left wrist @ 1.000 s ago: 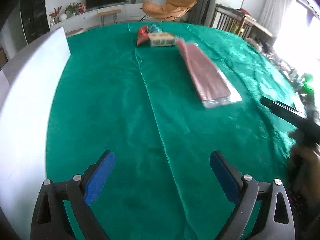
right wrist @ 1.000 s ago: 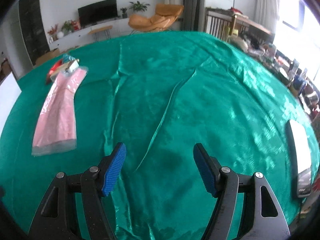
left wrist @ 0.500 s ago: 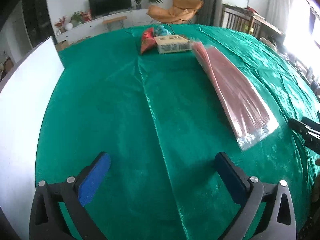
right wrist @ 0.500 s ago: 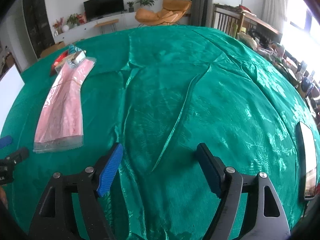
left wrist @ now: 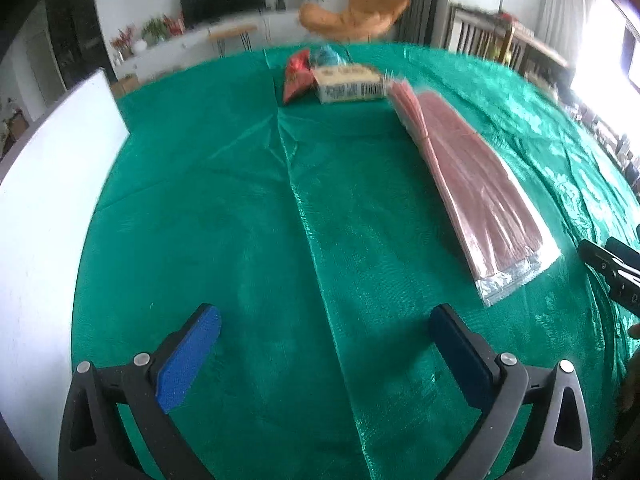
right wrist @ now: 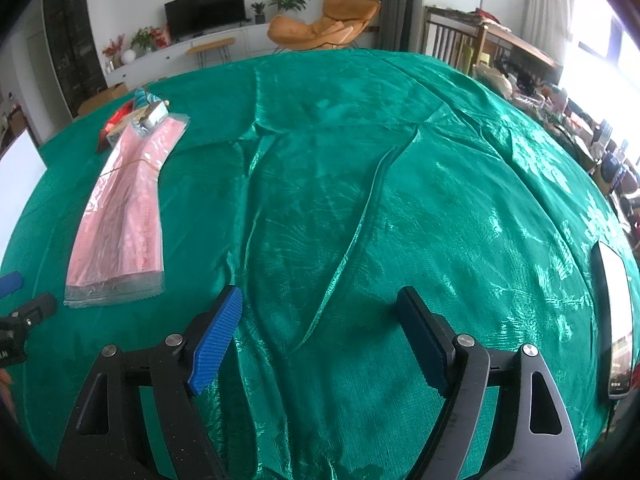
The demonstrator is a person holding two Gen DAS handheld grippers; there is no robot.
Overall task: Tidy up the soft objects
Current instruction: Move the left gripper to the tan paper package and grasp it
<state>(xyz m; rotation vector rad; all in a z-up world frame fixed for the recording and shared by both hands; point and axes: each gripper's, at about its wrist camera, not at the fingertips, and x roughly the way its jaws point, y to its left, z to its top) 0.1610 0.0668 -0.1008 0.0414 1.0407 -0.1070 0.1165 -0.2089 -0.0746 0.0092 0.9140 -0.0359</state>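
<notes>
Nearest me, my left hand-held gripper (left wrist: 326, 330) hangs over bare green cloth (left wrist: 248, 208) with its blue pads (left wrist: 188, 360) spread as wide as they go and nothing between them. A second ago it stood further back with the pads a little closer, and the pink packet lay well off; now the packet's clear sealed end sits just ahead and to the right of the right pad. My right hand-held gripper (right wrist: 320, 328) has hardly shifted; its jaws are opening, also with only wrinkled cloth below them.

The long packet of pink soft sheets (left wrist: 476, 196) lies flat on the counter, between the two hand-held grippers, its near end toward me and its far end running up to the small pile. From the right wrist view the same packet (right wrist: 120, 216) lies off to the left, well apart from that gripper.

At the far end a printed box-like pack (left wrist: 348, 84) touches the packet's top, with a red pouch (left wrist: 296, 76) beside it and something blue behind, too blurred to name. A white board (left wrist: 44, 208) stands along the left edge, and a phone (right wrist: 616, 316) lies on the right edge of the counter.

I judge the approach is done and the grasp not yet begun: the left side is best placed to take the near end of the packet next
</notes>
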